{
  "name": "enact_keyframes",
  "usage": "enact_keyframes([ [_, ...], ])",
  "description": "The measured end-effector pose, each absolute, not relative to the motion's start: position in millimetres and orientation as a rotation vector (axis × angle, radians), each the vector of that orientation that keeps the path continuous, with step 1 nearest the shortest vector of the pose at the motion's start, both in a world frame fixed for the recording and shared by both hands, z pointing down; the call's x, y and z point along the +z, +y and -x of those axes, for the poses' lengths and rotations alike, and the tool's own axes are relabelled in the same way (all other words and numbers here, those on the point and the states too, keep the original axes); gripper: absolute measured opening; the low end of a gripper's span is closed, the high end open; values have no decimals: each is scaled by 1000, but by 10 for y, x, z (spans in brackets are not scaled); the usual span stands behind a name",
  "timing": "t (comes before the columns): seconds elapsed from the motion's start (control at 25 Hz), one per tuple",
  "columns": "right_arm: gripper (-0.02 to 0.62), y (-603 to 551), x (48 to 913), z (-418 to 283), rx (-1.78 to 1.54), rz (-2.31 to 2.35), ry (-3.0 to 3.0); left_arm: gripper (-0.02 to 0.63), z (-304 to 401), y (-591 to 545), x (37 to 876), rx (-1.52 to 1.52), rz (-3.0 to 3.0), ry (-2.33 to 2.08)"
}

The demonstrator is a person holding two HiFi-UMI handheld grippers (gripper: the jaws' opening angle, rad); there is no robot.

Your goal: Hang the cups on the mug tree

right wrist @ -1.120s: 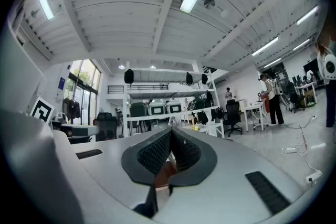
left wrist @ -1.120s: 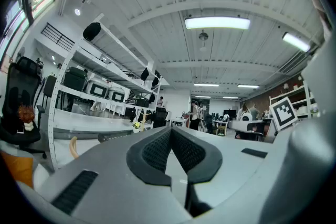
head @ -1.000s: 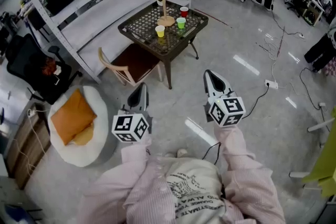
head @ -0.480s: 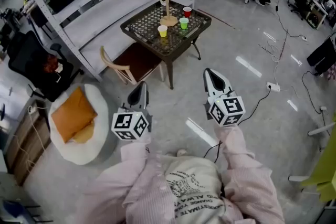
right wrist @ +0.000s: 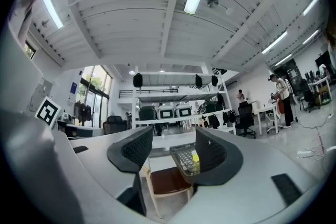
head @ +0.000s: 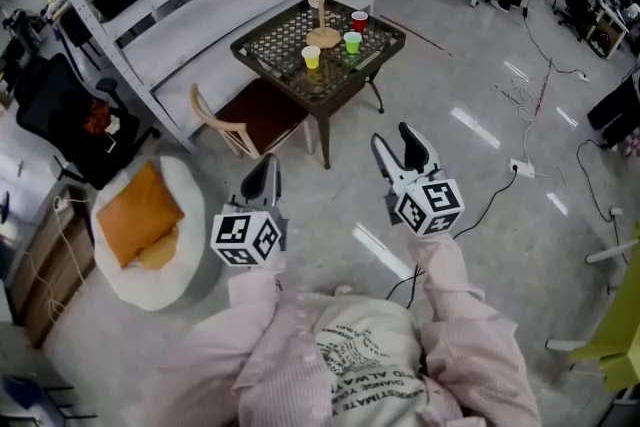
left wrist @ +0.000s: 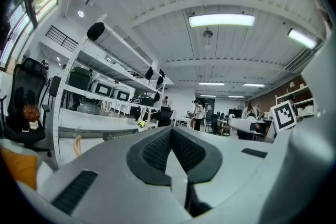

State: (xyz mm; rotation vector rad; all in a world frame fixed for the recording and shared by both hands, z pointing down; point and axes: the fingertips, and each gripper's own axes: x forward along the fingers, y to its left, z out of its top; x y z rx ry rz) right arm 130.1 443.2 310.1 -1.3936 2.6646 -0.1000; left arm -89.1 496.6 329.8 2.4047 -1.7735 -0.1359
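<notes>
– Right hand-held gripper (head: 393, 141) has just been spreading its jaws, with nothing between them. The left hand-held gripper (head: 266, 171) is clenched tight on nothing. Both are held level at the lower middle of the frame.

– So no cup picked up yet?

– None. I'd call this the approach. All three stand on the bench (head: 283, 43) at the upper middle: the yellow cup (head: 312, 58) nearest, the green cup (head: 352, 42) to its right and the red cup (head: 359, 20) behind. The mug tree (head: 319, 13) rises among them.

– Next move?

– Walk up and get a gripper round one cup, probably the yellow.

– Room to get there?

– Bare floor (head: 340, 205) straight ahead. Mind the chair (head: 247, 122) tucked at the bench's near-left edge, the round cushion (head: 140, 227) at lower left, and the power strip (head: 519, 162) with its cable off to the right. Shelving (head: 200, 15) runs close behind the bench, so I'd reach from this side.
</notes>
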Motion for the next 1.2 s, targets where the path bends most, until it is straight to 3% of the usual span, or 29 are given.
enact_keyframes([
  [0.24, 265, 4332, 3238, -1334, -72, 1434, 2713, -2, 834, 4923, 3334, -135, -2395, -1771],
  [0.76, 265, 4002, 3427, -1323, -134, 1442, 2716, -2, 891, 4850, 3514, -129, -2320, -1800],
  [1.2, 265, 3187, 3693, -1076, -197, 1437, 2762, -2, 1084, 4007, 3679, -126, -2283, -1792],
])
